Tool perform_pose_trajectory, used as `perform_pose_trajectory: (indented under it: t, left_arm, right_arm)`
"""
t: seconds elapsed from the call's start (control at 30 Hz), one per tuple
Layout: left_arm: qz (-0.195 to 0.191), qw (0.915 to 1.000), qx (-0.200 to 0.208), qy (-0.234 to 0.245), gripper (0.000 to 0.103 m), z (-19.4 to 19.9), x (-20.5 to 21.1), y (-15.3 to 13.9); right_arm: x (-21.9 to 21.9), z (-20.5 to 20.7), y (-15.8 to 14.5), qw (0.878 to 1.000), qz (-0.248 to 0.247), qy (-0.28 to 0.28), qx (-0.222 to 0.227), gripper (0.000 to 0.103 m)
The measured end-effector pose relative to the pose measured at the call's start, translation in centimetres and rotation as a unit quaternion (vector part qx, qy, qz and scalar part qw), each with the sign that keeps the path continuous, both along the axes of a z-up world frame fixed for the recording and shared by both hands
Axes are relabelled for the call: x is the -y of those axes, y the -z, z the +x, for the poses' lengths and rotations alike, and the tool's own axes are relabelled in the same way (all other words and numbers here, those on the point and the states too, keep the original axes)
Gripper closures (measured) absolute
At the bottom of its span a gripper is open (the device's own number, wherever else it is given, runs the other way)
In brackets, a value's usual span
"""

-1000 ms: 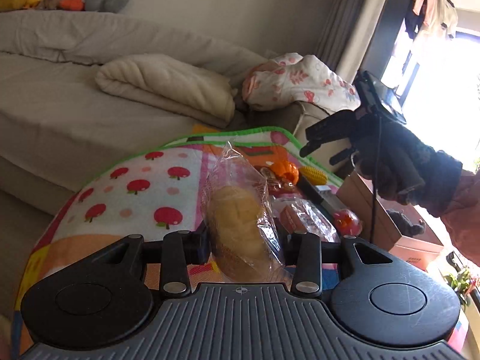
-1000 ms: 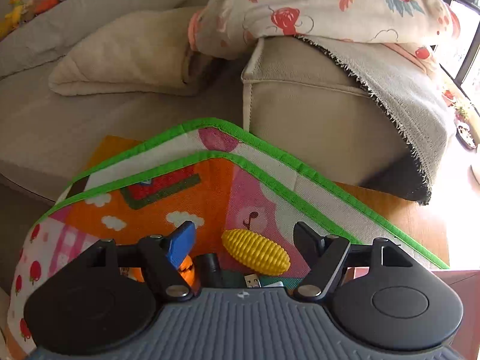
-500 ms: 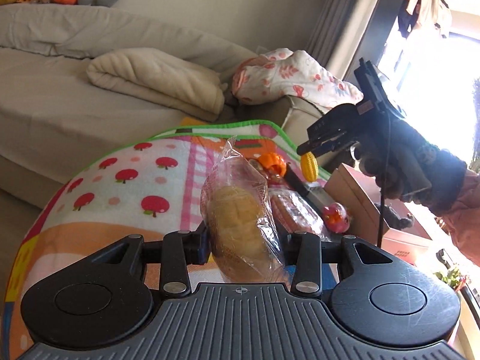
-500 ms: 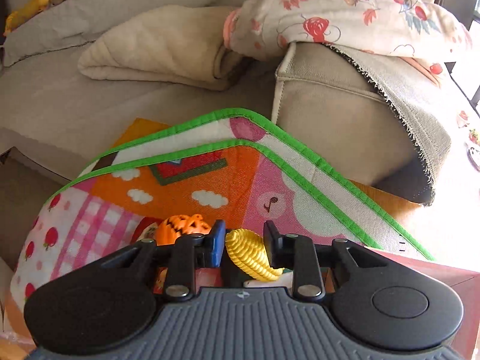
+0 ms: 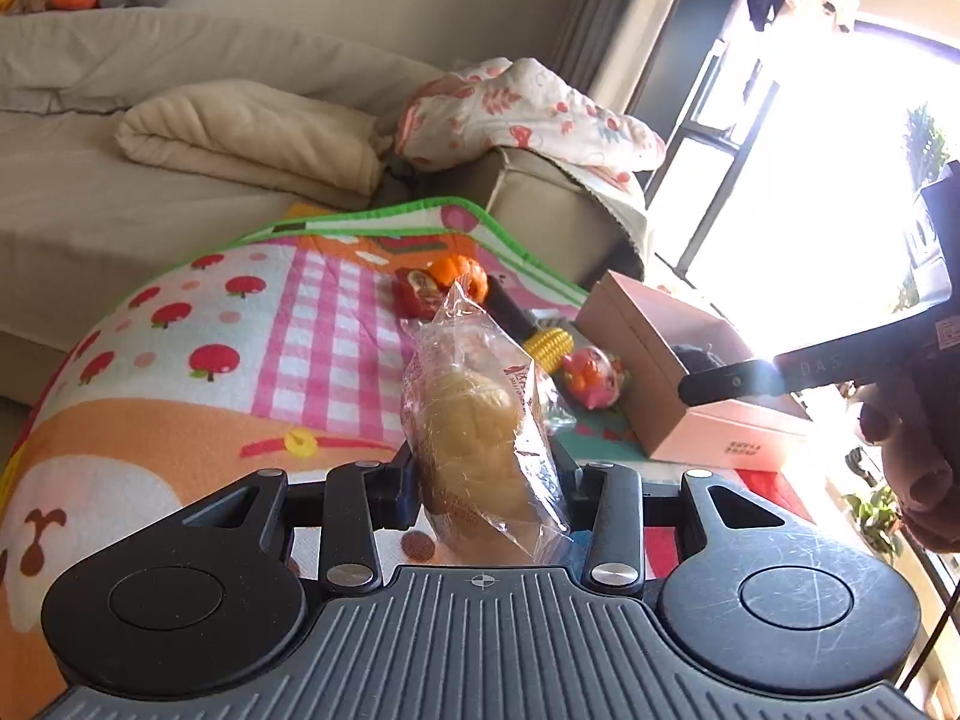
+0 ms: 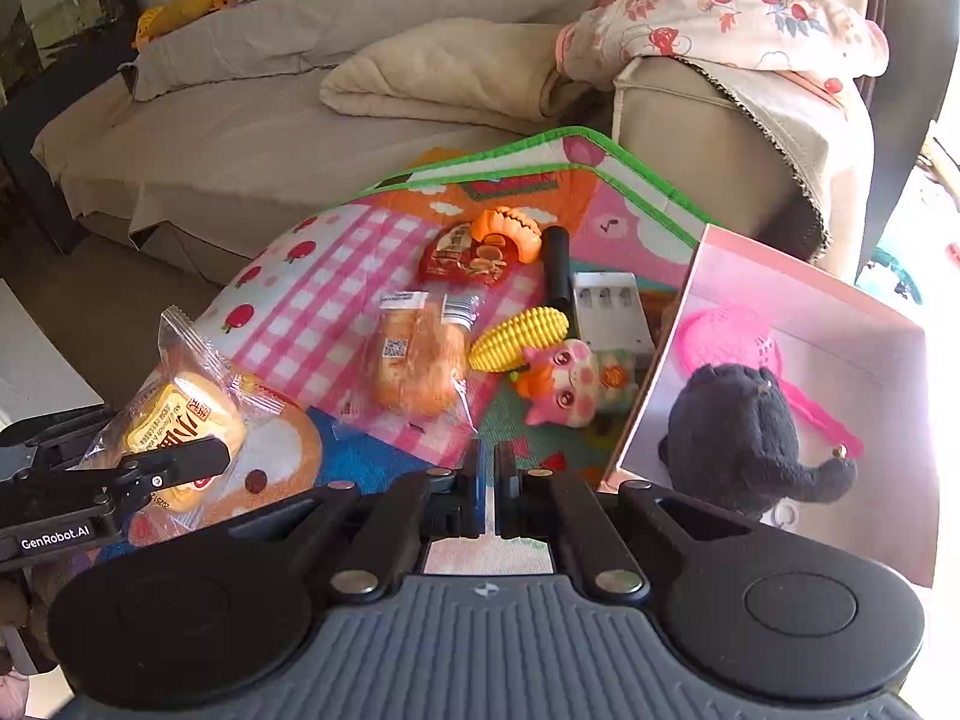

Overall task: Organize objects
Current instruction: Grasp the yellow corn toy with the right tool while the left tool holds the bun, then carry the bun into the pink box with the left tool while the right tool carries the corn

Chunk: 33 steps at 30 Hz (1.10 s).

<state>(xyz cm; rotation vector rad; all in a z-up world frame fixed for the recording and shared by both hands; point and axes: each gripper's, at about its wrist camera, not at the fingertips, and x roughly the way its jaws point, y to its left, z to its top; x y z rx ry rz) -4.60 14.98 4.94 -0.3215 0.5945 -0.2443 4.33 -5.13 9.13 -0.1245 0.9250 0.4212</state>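
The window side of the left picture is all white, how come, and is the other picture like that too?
Left wrist view: sun through the tall window washes out the right side and glints on the black right gripper. Right wrist view: glare only at the right edge, bleaching part of the pink cardboard box.

right gripper (image 6: 487, 495): jaws just closed, empty now, pulled back from the mat
corn toy (image 6: 519, 331): out of jaws, lying beside pig toy (image 6: 564, 387)

Two close wrist fisheyes, angled down, facing the sofa (image 6: 252, 138) — both sharing the play mat (image 5: 336, 324).
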Motion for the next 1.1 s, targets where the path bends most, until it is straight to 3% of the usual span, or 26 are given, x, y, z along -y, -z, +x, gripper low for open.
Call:
perform_pose_trajectory:
  t: [0.07,0.13,0.2,0.27,0.43,0.53,0.57,0.6,0.63,0.8,0.97,1.1]
  left_arm:
    - [-0.001,1.0000,-0.006,0.000,0.059,0.3,0.4,0.2]
    - [-0.002,1.0000,-0.005,-0.001,0.059,0.3,0.6,0.1]
    - [-0.001,1.0000,-0.003,-0.002,0.059,0.2,0.6,0.0]
    - [0.002,1.0000,-0.004,-0.007,0.059,0.1,0.3,0.0]
    - [0.001,0.9996,-0.006,-0.026,0.059,-0.4,-1.0,-0.1]
    - [0.000,0.9994,-0.009,-0.034,0.059,-0.6,-1.6,-0.1]
    - [0.001,0.9994,-0.009,-0.034,0.059,-0.6,-1.7,0.0]
    - [0.002,0.9994,-0.010,-0.034,0.059,-0.6,-1.7,0.0]
    - [0.002,0.9994,-0.011,-0.033,0.059,-0.6,-1.6,0.0]
    - [0.006,0.9998,-0.011,-0.015,0.059,-0.7,-0.6,-0.1]
    - [0.018,0.9996,-0.013,0.017,0.059,-0.7,1.3,-0.3]
    - [0.031,0.9975,-0.012,0.063,0.059,-0.3,4.0,-1.2]
  right_arm:
    - [0.7,1.0,0.1,1.000,0.021,0.023,-0.006,0.097]
    - [0.8,3.2,0.1,0.998,0.043,0.042,-0.018,0.086]
    - [0.3,5.6,0.2,0.996,0.063,0.060,-0.032,0.060]
    - [-1.0,8.3,0.9,0.994,0.064,0.075,-0.037,0.050]
    - [-4.0,13.3,4.5,0.992,-0.004,0.113,-0.064,0.050]
    - [-5.1,13.9,6.1,0.992,-0.028,0.108,-0.062,0.051]
    - [-5.7,13.6,6.1,0.993,-0.040,0.099,-0.051,0.056]
    - [-6.0,13.4,6.1,0.994,-0.046,0.087,-0.051,0.069]
    - [-6.2,13.0,5.9,0.995,-0.045,0.078,-0.053,0.072]
    - [-5.0,8.0,3.1,0.999,-0.027,0.042,-0.011,0.073]
    - [-0.4,0.2,-0.3,0.999,0.016,0.022,0.020,0.073]
    - [4.0,-6.3,-0.9,0.998,0.022,0.037,0.042,0.073]
